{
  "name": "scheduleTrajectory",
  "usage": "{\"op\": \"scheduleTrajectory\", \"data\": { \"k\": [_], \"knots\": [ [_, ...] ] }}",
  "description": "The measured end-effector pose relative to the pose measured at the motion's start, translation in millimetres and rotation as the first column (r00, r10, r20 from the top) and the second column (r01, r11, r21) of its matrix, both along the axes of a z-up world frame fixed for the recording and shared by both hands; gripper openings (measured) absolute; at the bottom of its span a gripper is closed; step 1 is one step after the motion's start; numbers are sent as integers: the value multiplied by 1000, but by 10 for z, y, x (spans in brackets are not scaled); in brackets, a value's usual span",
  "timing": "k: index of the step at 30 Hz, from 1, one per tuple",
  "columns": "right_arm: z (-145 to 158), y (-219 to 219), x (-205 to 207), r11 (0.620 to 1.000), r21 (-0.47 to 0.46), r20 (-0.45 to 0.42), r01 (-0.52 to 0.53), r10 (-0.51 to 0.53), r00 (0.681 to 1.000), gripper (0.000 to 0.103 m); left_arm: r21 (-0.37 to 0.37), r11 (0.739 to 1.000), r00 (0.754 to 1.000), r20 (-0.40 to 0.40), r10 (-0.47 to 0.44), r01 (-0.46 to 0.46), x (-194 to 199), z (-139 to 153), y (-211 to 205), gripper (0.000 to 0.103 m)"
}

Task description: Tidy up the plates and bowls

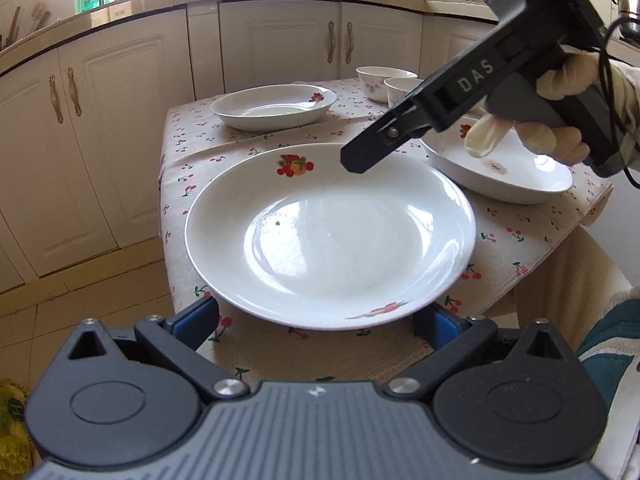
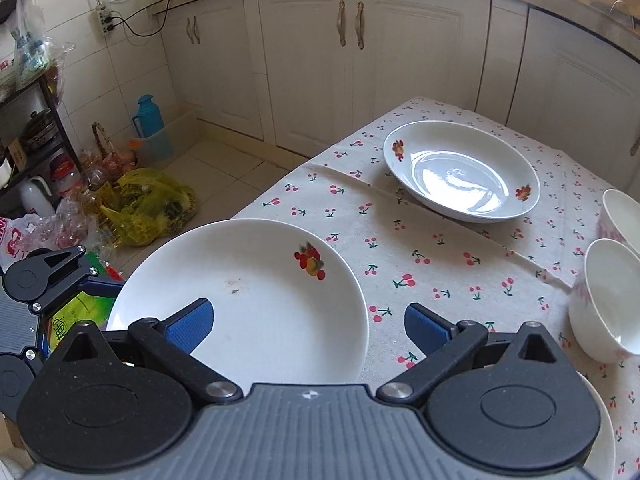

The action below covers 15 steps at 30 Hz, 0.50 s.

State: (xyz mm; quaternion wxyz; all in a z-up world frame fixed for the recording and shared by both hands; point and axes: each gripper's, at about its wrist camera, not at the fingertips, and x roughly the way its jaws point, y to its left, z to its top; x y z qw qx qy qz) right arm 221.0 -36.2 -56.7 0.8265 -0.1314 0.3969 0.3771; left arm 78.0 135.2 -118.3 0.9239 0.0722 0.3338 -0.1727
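The left claw (image 1: 316, 320) is spread wide, its blue pads on either side of the near rim of a round plate (image 1: 328, 236); whether they touch it I cannot tell. The plate lies flat, fruit print on its far side. The right claw (image 2: 308, 326) is wide too, holding nothing, above that plate's edge. Two more plates (image 2: 460, 172) (image 1: 500, 172) and two bowls (image 2: 608, 300) (image 2: 624, 216) sit on the cherry-print tabletop (image 2: 420, 248), white cabinets (image 2: 360, 60) beyond.
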Motion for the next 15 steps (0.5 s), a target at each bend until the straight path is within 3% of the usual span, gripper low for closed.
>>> {"op": "scheduleTrajectory", "data": {
  "k": [6,15],
  "knots": [
    [-141,23,265,1000,26,-132,-5,9,991,83,7,999,999,-8,-50,50,49,28,14,102],
    [-264,60,404,998,50,-223,-28,39,974,74,24,996,996,-21,-85,85,98,34,20,102]
  ]
}}
